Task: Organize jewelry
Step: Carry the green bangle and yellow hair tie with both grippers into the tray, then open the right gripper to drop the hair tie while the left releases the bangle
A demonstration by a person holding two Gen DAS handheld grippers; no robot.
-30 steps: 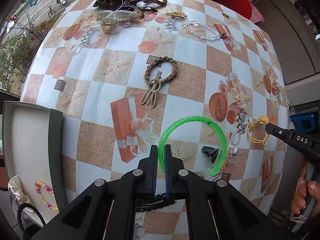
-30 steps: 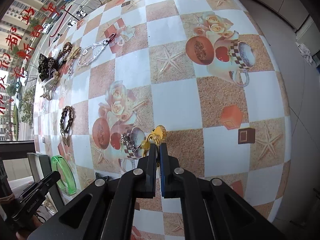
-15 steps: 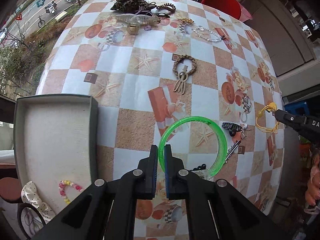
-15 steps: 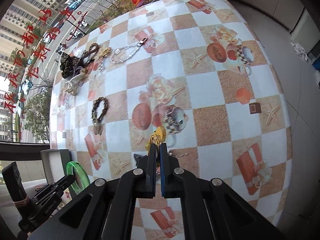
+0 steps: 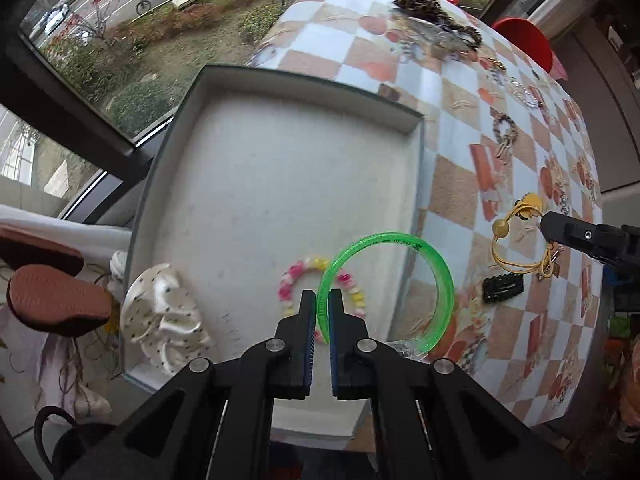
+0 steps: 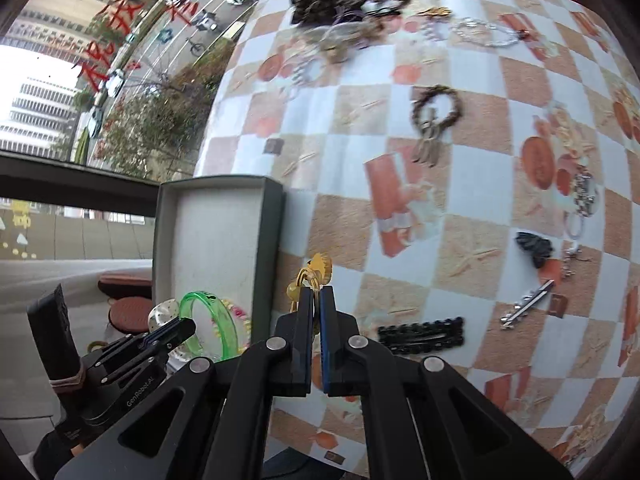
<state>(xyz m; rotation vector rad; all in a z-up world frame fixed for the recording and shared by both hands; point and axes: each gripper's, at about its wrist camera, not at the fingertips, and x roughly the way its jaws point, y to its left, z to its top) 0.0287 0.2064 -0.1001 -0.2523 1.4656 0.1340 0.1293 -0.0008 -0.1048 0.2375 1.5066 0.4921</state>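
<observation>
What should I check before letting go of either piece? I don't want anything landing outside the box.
1. Left claw shut on green bangle: ok.
2. Bangle over tray: not ok, part hangs past its right wall.
3. Right claw shut on yellow hair tie: ok.
4. Hair tie over tray: not ok, it is over the tablecloth.
5. Free floor in tray: ok, beaded bracelet and white scrunchie fill only the near end.

Left gripper (image 5: pixel 323 307) fingers clamped, pointing down; right gripper (image 6: pixel 316 304) clamped, angled.
</observation>
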